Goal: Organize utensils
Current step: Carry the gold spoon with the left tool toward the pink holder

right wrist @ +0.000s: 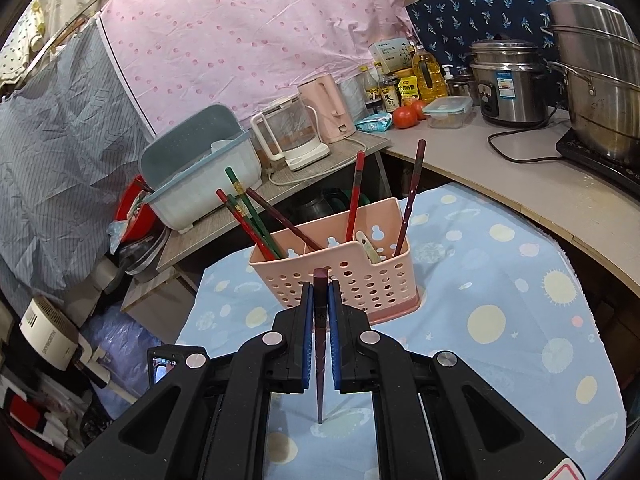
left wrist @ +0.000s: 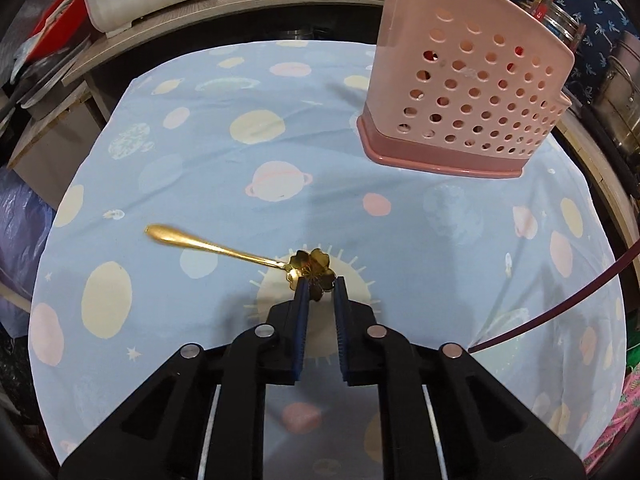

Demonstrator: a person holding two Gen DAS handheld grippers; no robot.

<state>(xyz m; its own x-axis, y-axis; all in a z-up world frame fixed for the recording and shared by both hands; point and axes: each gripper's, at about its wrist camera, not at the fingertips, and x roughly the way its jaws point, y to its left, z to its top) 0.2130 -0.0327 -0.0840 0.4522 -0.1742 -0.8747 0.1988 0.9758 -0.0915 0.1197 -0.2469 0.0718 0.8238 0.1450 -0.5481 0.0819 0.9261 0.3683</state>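
Note:
A gold spoon with a flower-shaped bowl lies on the blue planet-print cloth, handle pointing left. My left gripper points down at it, and its blue pads close on the bowl from both sides. The pink perforated utensil holder stands at the far right of the cloth. In the right wrist view the holder contains several red, green and dark chopsticks and a pale spoon. My right gripper is shut on a dark red chopstick, which lies along the fingers just in front of the holder.
A curved counter at the right carries a rice cooker, steel pots, an oil bottle and tomatoes. Behind the table a shelf holds a pale blue bin, a glass kettle and a pink kettle. A thin dark red rod crosses the left wrist view's right edge.

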